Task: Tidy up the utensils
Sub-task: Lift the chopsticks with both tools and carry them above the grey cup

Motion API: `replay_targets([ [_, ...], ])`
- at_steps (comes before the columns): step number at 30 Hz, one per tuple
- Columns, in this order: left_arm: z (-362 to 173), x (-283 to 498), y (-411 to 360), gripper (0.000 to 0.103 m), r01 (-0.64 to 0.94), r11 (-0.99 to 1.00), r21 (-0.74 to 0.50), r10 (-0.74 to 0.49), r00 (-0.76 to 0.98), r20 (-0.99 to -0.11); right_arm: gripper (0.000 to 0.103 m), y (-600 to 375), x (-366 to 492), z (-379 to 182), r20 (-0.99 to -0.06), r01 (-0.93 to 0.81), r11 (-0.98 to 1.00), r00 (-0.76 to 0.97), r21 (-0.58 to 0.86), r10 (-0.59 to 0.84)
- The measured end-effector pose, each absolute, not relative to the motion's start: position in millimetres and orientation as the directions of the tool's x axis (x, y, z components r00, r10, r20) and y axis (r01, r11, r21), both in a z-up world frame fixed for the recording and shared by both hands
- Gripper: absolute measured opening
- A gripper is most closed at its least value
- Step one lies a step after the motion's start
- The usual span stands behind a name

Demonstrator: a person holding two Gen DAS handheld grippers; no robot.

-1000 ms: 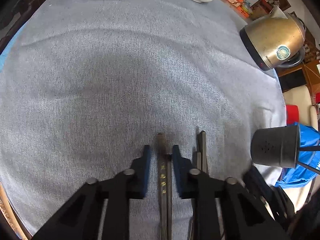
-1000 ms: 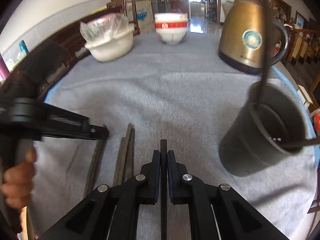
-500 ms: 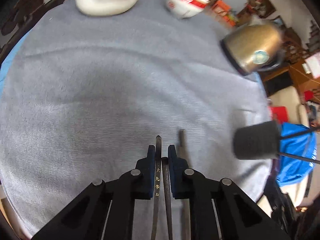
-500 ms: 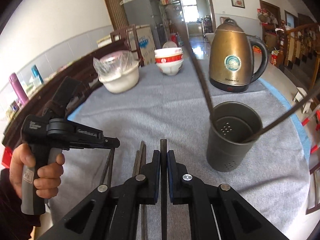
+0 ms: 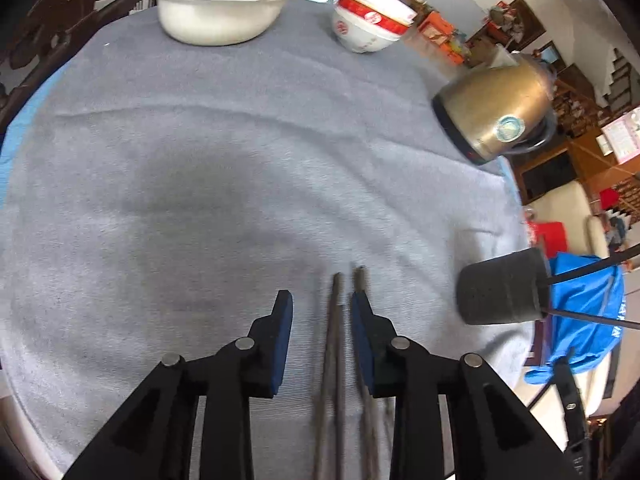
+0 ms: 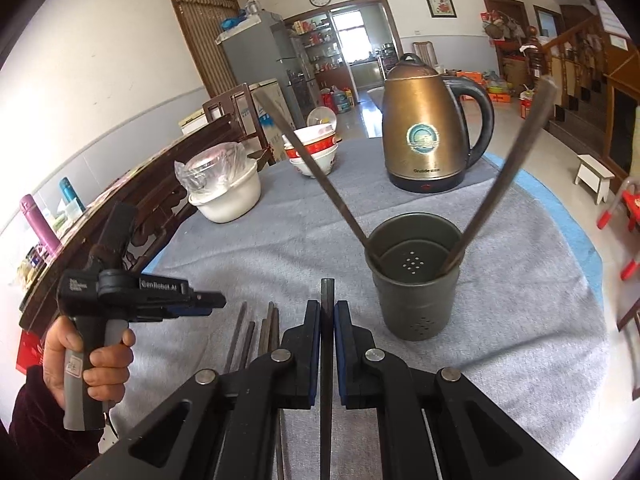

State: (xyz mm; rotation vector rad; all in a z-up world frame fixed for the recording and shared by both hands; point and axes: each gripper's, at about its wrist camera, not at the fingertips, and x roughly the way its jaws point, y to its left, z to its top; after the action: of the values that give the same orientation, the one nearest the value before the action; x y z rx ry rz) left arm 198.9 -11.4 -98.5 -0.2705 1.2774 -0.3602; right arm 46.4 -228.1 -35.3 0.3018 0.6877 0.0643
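Right gripper (image 6: 327, 312) clenched on chopstick (image 6: 327, 300); best tipped upright over holder (image 6: 414, 276), clear of two leaning sticks; left gripper (image 5: 320, 312) opening, pads off loose chopsticks (image 5: 335, 344).

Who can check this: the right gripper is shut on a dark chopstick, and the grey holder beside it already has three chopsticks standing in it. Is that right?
Not quite. The holder has two chopsticks leaning in it, not three; the right wrist view shows this. The right gripper is indeed shut on a dark chopstick.
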Motion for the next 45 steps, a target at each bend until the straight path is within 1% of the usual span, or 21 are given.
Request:
replay_targets([
  [4,-107,196,-14,0.03,0.115,0.933,-0.341,-0.359,0.233,-0.904,0.007,-231,44,-38,-0.613,0.043,0.951,0.773,0.306,0.162],
  [16,-134,215,-36,0.03,0.089,0.944,-0.318,-0.328,0.166,-0.93,0.007,-241,39,-39,-0.604,0.054,0.94,0.778,0.336,0.171],
  [18,-134,217,-37,0.024,0.095,0.946,-0.309,-0.322,0.187,-0.928,0.007,-242,37,-37,-0.597,0.05,0.941,0.784,0.336,0.172],
  [19,-137,218,-40,0.012,0.098,0.945,-0.313,-0.326,0.177,-0.929,0.007,-242,36,-35,-0.592,0.047,0.94,0.787,0.337,0.173],
  [20,-140,219,-41,0.006,0.095,0.944,-0.316,-0.328,0.167,-0.93,0.007,-243,35,-34,-0.59,0.045,0.94,0.789,0.337,0.173],
  [24,-134,213,-38,0.006,0.109,0.952,-0.287,-0.304,0.208,-0.93,0.007,-242,30,-27,-0.571,0.038,0.942,0.803,0.334,0.17],
  [28,-104,194,-31,0.006,0.131,0.948,-0.29,-0.316,0.29,-0.903,0.007,-246,21,-16,-0.535,0.032,0.94,0.829,0.341,0.165],
  [31,-70,173,-25,0.006,0.167,0.936,-0.311,-0.351,0.355,-0.866,0.007,-250,13,-1,-0.483,0.03,0.939,0.863,0.342,0.148],
  [40,27,123,-42,0.006,0.284,0.895,-0.344,-0.445,0.52,-0.729,0.008,-274,-2,47,-0.313,0.054,0.929,0.947,0.366,0.068],
  [45,70,113,-58,0.006,0.33,0.878,-0.346,-0.478,0.579,-0.661,0.008,-288,-1,68,-0.249,0.079,0.925,0.968,0.371,0.018],
])
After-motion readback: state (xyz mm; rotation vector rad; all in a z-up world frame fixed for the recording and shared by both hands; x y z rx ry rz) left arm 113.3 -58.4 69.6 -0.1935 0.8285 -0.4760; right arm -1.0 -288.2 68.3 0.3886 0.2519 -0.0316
